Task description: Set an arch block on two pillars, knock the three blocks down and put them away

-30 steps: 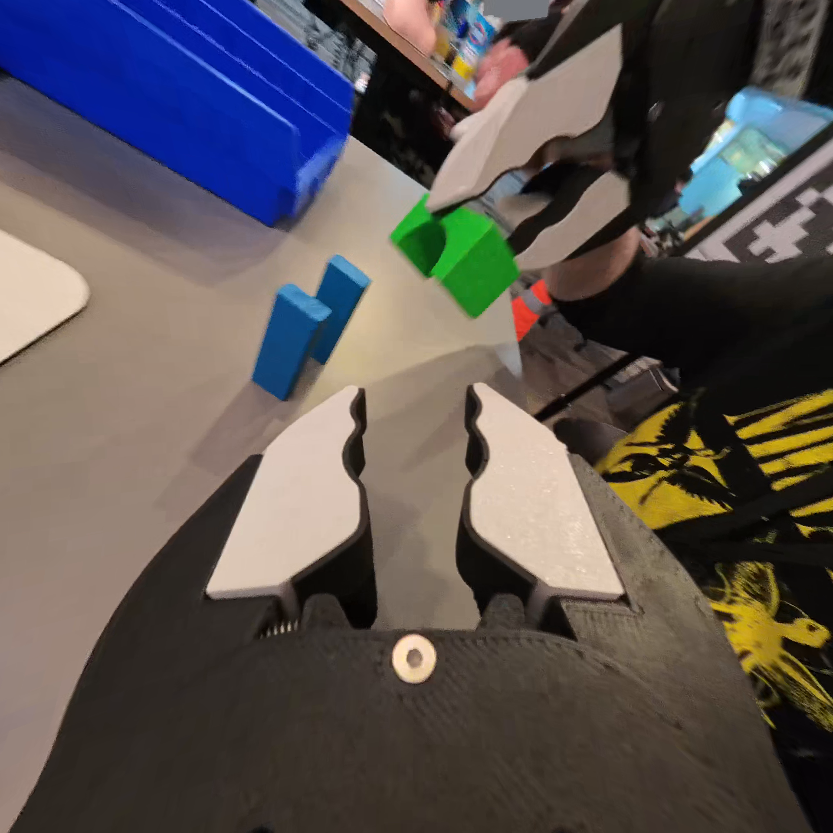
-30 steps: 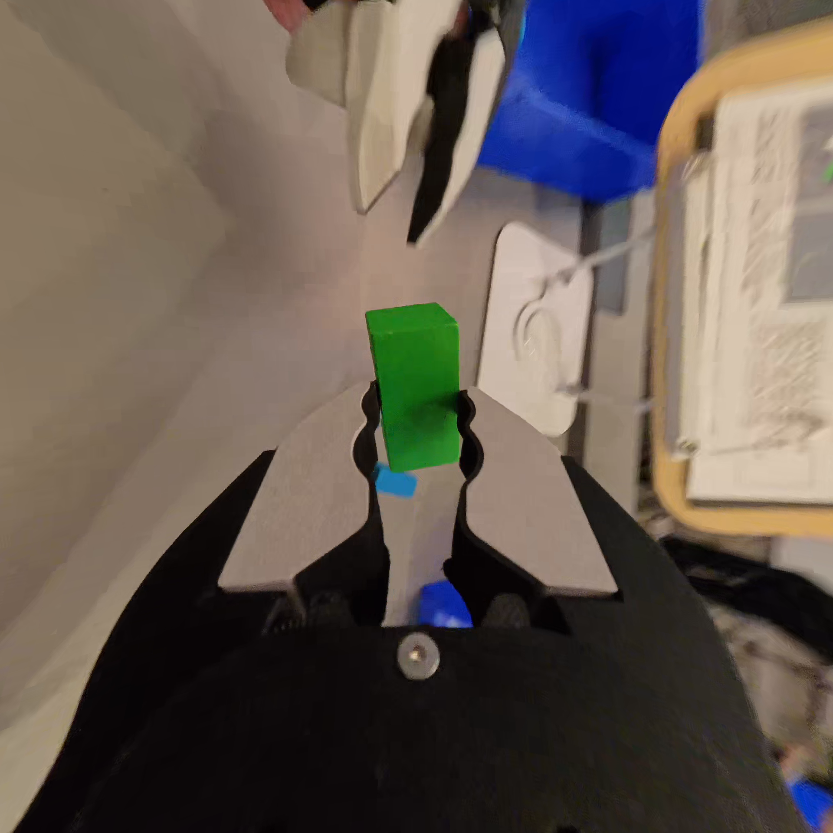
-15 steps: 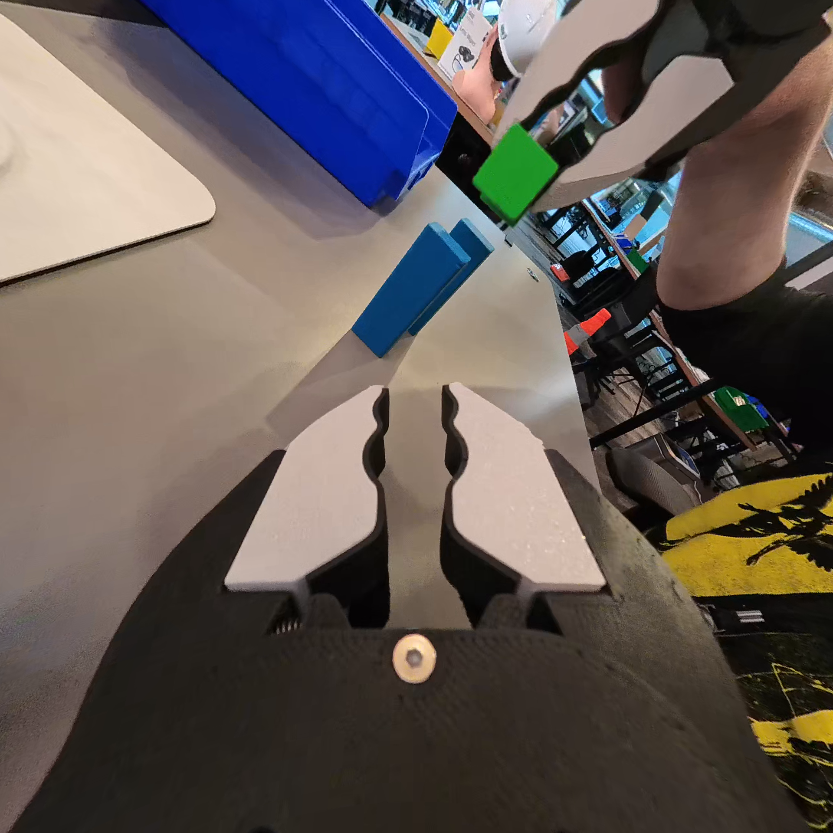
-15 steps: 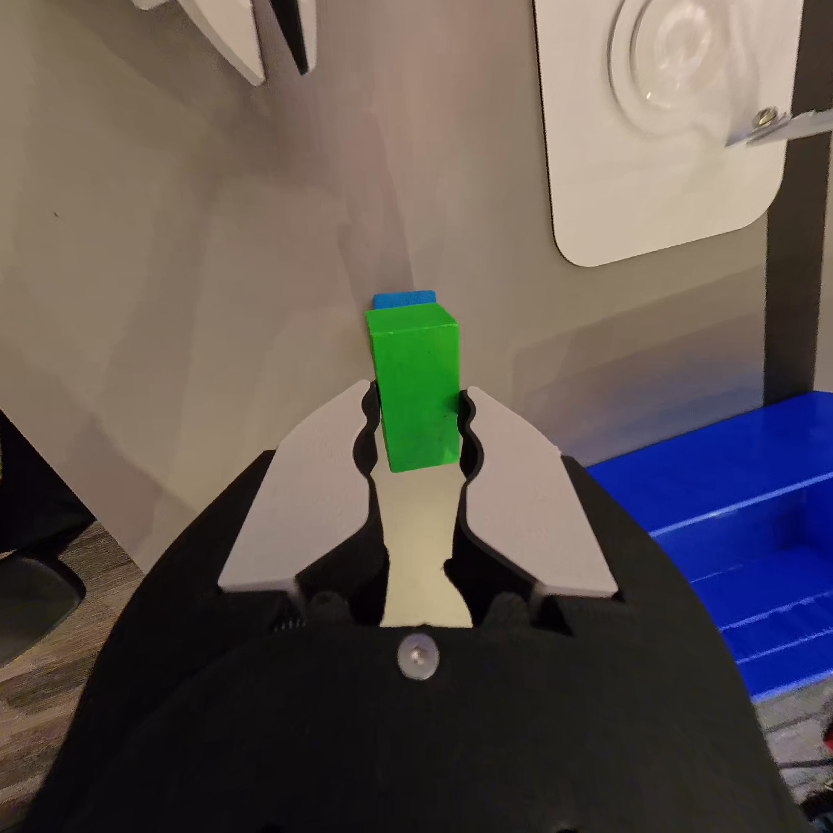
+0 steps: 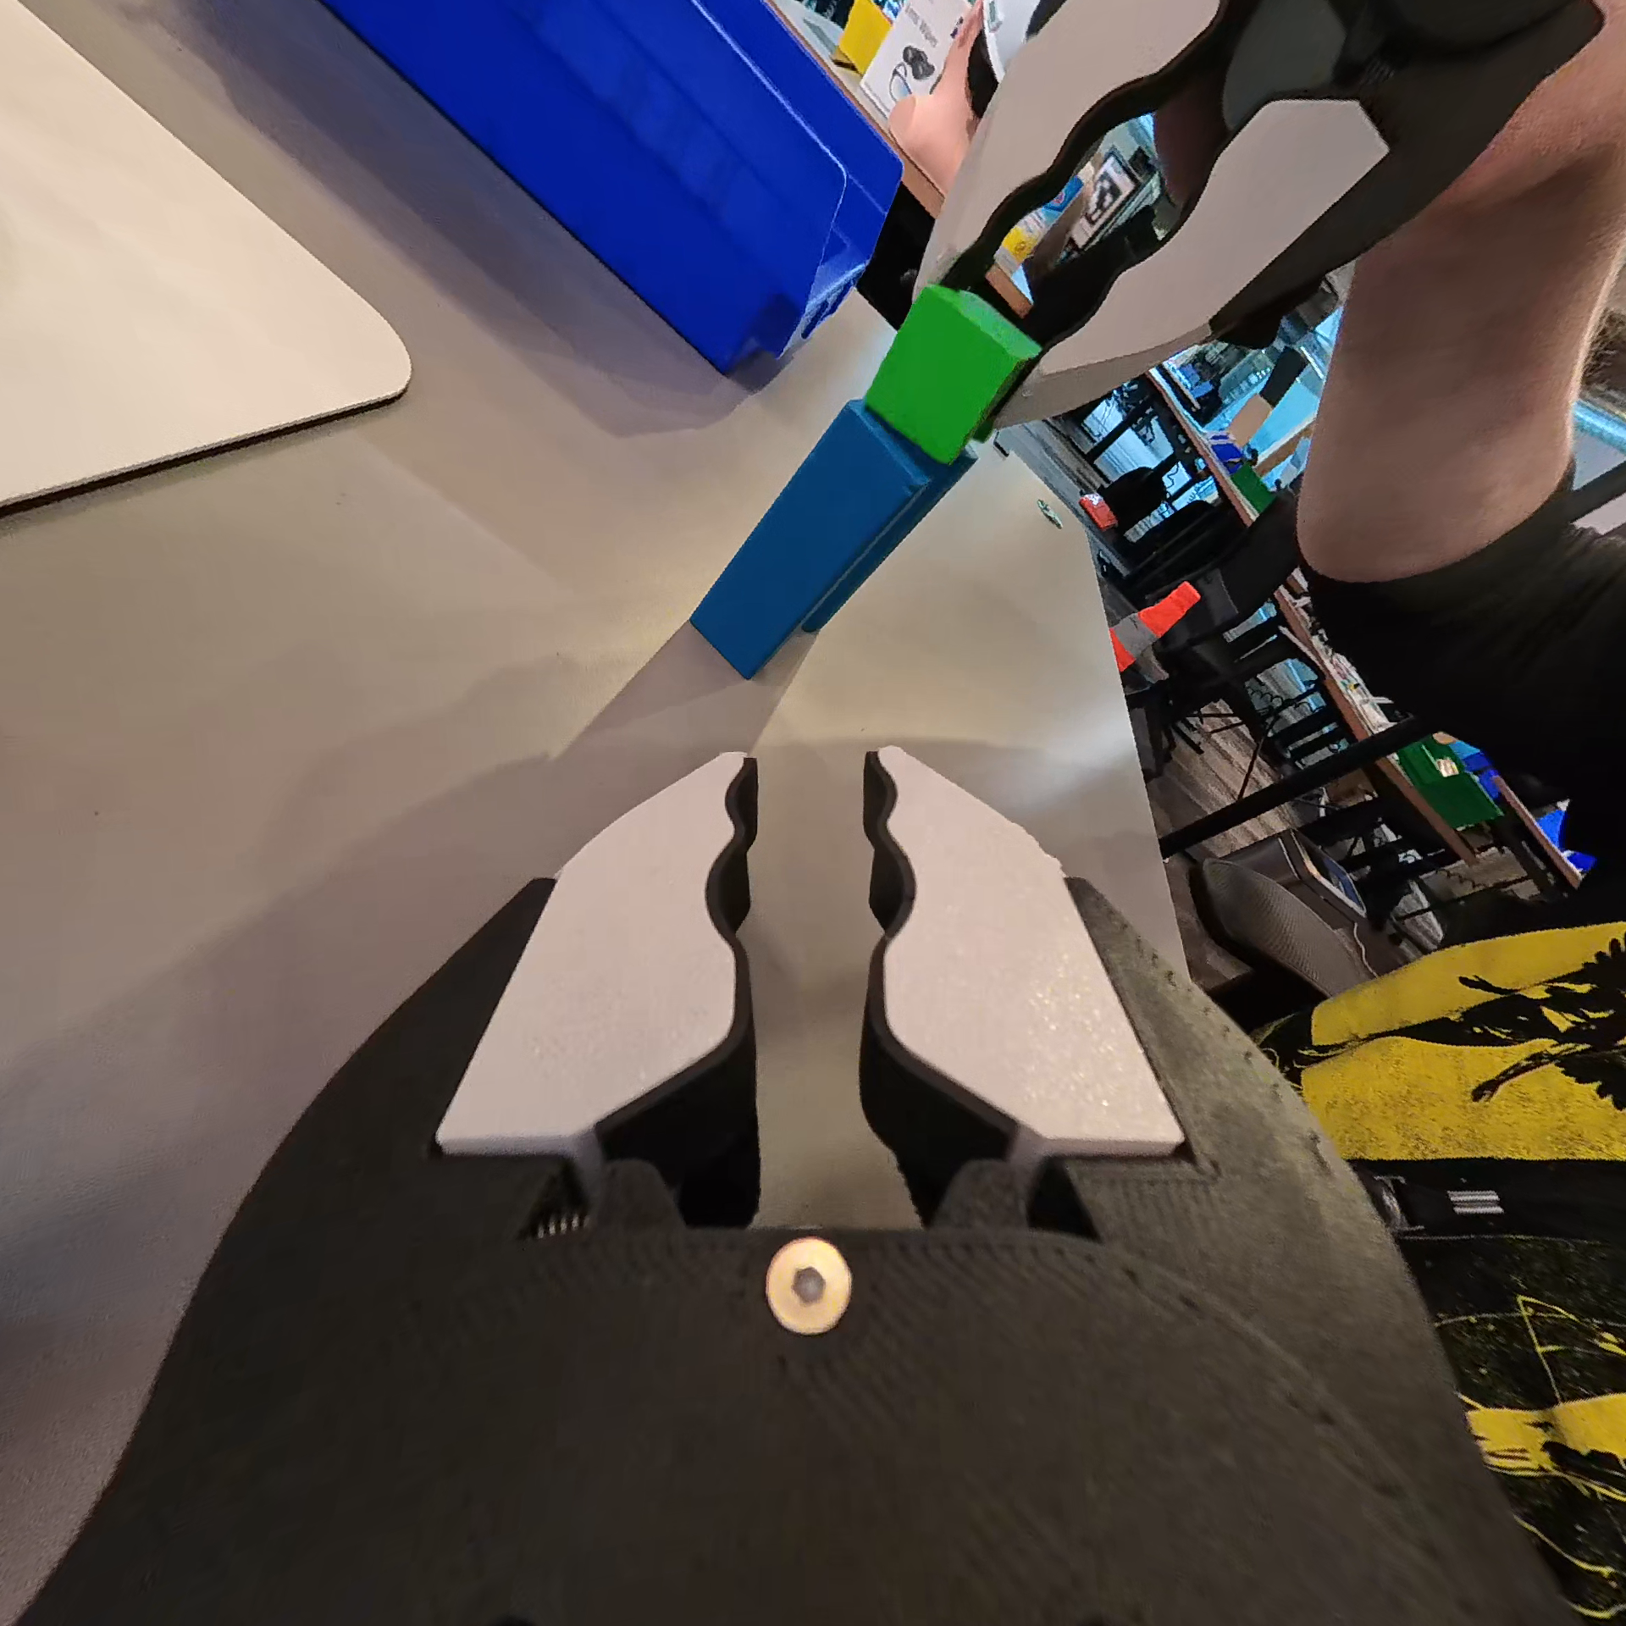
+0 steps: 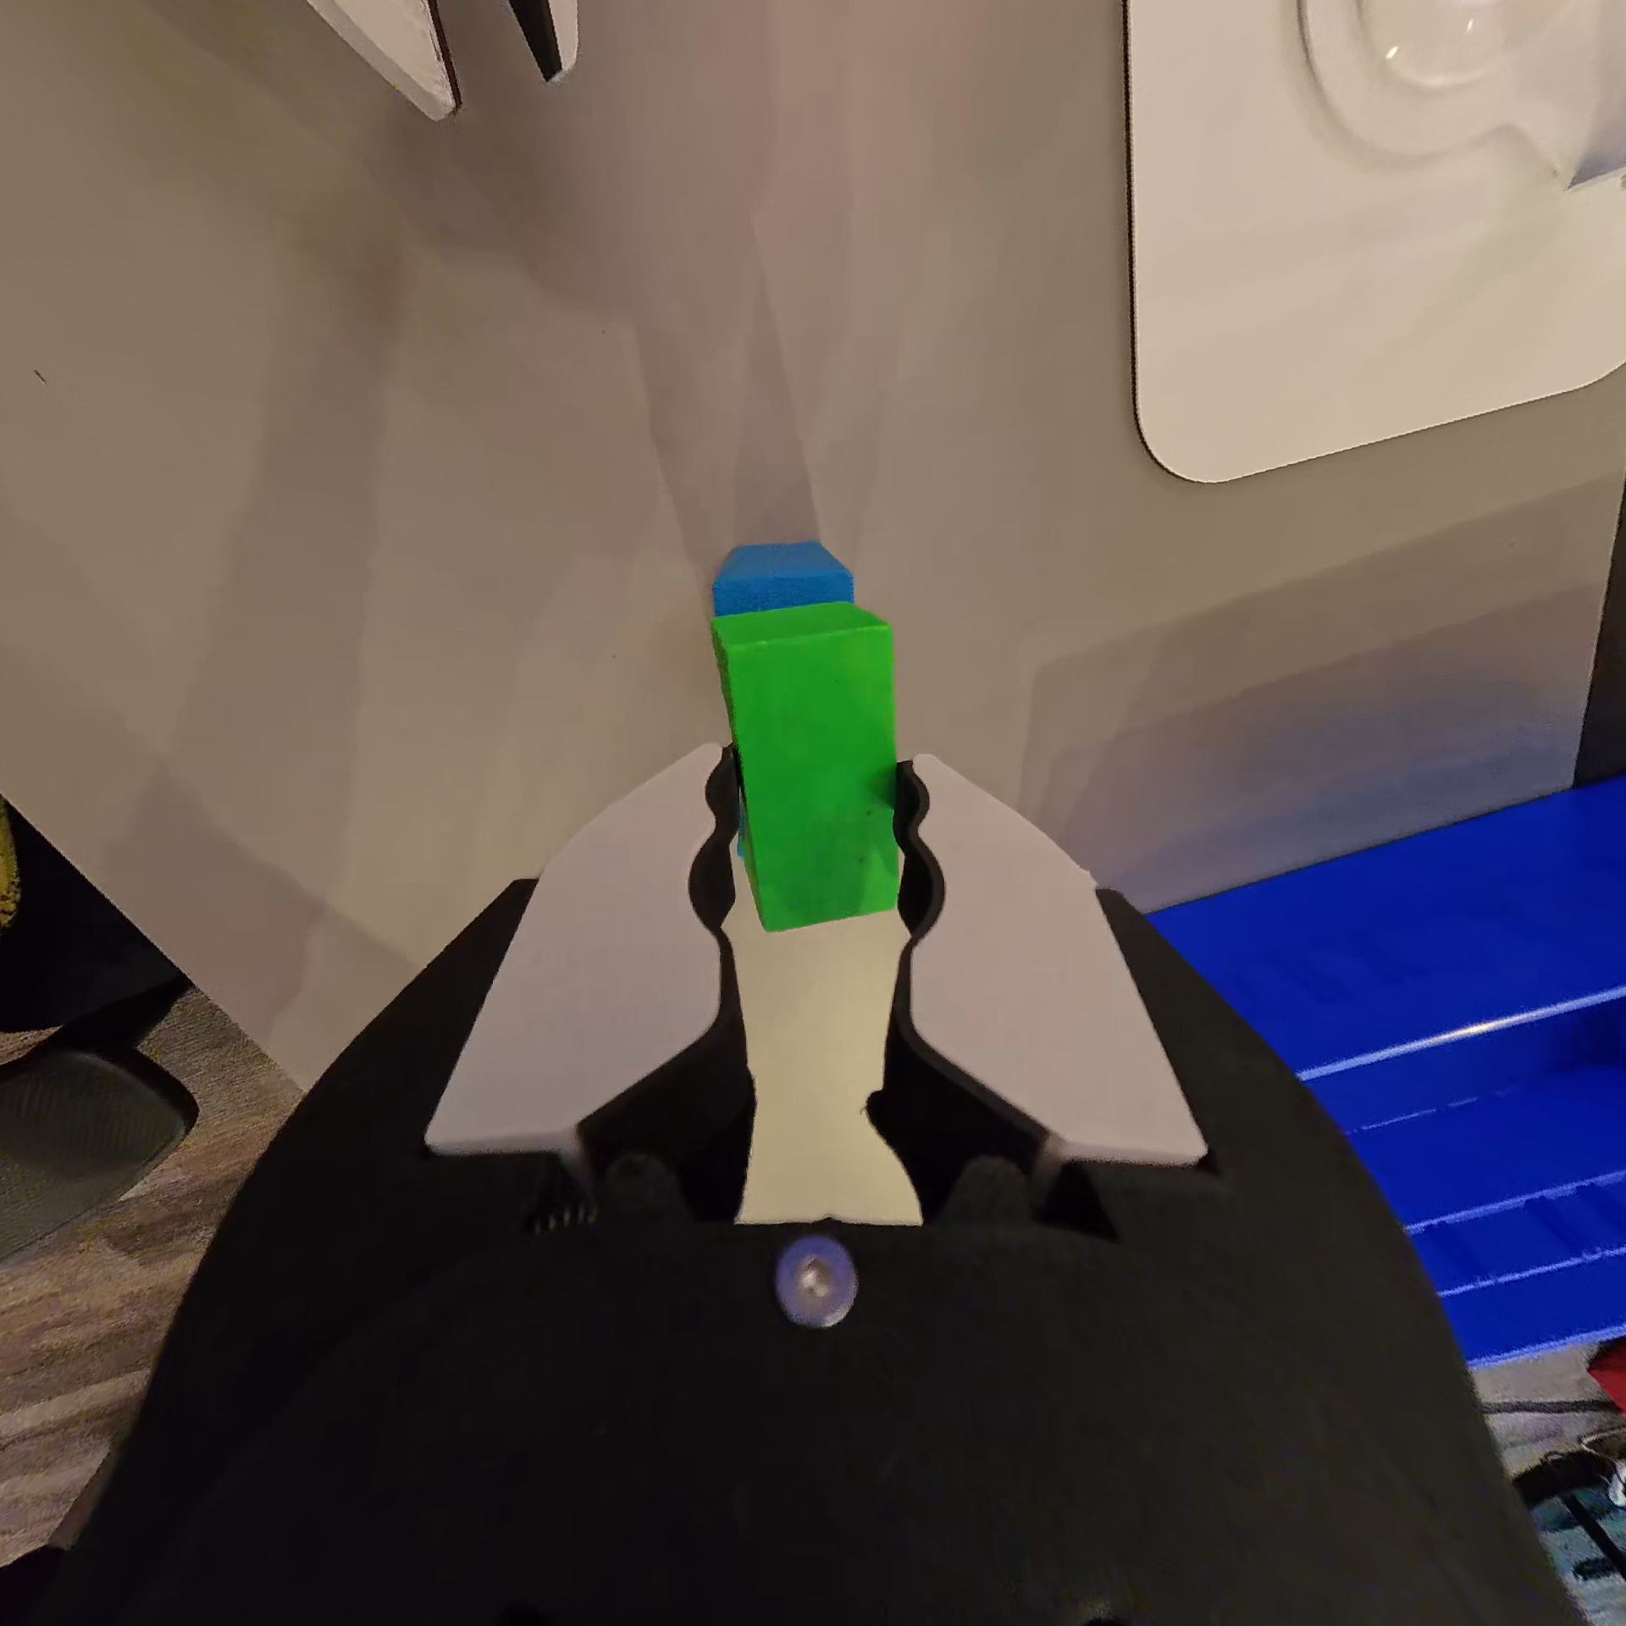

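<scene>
Two blue pillars (image 5: pixel 818 537) stand side by side on the grey table (image 5: pixel 264 704), one mostly hidden behind the other. My right gripper (image 6: pixel 814 765) is shut on the green arch block (image 6: pixel 809 757). In the left wrist view the right gripper (image 5: pixel 977 352) holds the arch block (image 5: pixel 946 374) down on the pillar tops, seemingly touching them. In the right wrist view one pillar top (image 6: pixel 779 576) shows just beyond the block. My left gripper (image 5: pixel 809 765) is empty, its fingers a narrow gap apart, low over the table short of the pillars. It also shows in the right wrist view (image 6: pixel 497 84).
A blue bin (image 5: pixel 616 150) stands behind the pillars and also shows in the right wrist view (image 6: pixel 1408 1056). A white mat (image 5: pixel 132 308) lies at the left. The table edge (image 5: pixel 1135 792) runs close to the right of the pillars. A person's arm holds the right gripper. The tips of one gripper are about 15 cm away from the tips of the other.
My right gripper has come down with the green arch block from above the pillars onto their tops. My left gripper has moved closer to the pillars and its fingers have narrowed.
</scene>
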Motion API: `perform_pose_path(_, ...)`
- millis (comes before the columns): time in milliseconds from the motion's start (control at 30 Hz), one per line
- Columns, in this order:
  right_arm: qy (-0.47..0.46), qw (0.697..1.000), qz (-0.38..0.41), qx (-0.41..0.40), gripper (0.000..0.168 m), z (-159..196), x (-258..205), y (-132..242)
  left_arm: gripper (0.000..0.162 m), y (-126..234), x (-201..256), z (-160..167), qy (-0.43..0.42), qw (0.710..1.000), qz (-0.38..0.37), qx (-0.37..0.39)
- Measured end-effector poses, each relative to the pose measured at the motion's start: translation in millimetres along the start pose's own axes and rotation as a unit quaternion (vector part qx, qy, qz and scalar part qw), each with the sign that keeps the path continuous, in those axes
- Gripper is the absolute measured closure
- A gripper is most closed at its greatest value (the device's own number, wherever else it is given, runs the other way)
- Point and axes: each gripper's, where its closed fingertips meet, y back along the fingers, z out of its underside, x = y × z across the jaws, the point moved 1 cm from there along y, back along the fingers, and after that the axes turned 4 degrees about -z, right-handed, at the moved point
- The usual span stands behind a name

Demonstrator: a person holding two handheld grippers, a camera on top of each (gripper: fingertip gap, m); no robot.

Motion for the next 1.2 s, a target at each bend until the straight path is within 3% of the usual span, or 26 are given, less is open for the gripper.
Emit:
perform_pose_path(233, 0.003, 1.000, -0.008, -0.004, 0.132, 0, -2, -3, 0.139, -1, 1, 2, -0.001, 1.000, 0.004, -0.007)
perform_pose_path(367, 0.001, 1.000, -0.007, 0.002, 0.122, 0, -2, -1, 0.139, -1, 1, 2, 0.000, 1.000, 0.006, -0.007)
perform_pose_path(533, -0.005, 0.998, 0.022, 0.065, 0.108, -3, -2, 31, 0.139, -1, 1, 2, -0.002, 1.000, 0.005, -0.007)
perform_pose_path(633, -0.027, 0.988, 0.069, 0.133, 0.119, 9, 0, 60, 0.141, 0, 0, 2, -0.009, 1.000, -0.004, -0.006)
perform_pose_path(700, -0.051, 0.979, 0.091, 0.174, 0.140, 25, 2, 65, 0.146, 1, -3, 2, -0.018, 1.000, -0.020, -0.005)
perform_pose_path(800, -0.102, 0.963, 0.093, 0.231, 0.166, 53, 5, 49, 0.158, 3, -7, 1, -0.043, 0.997, -0.056, -0.001)
perform_pose_path(967, -0.201, 0.922, 0.129, 0.306, 0.167, 93, 27, 1, 0.162, 12, -28, -1, -0.098, 0.975, -0.199, 0.004)
perform_pose_path(1100, -0.235, 0.893, 0.170, 0.343, 0.168, 109, 47, -35, 0.162, 30, -47, 3, -0.136, 0.934, -0.329, 0.004)
perform_pose_path(1200, -0.265, 0.876, 0.190, 0.354, 0.167, 116, 59, -58, 0.162, 42, -56, 10, -0.132, 0.914, -0.384, -0.002)
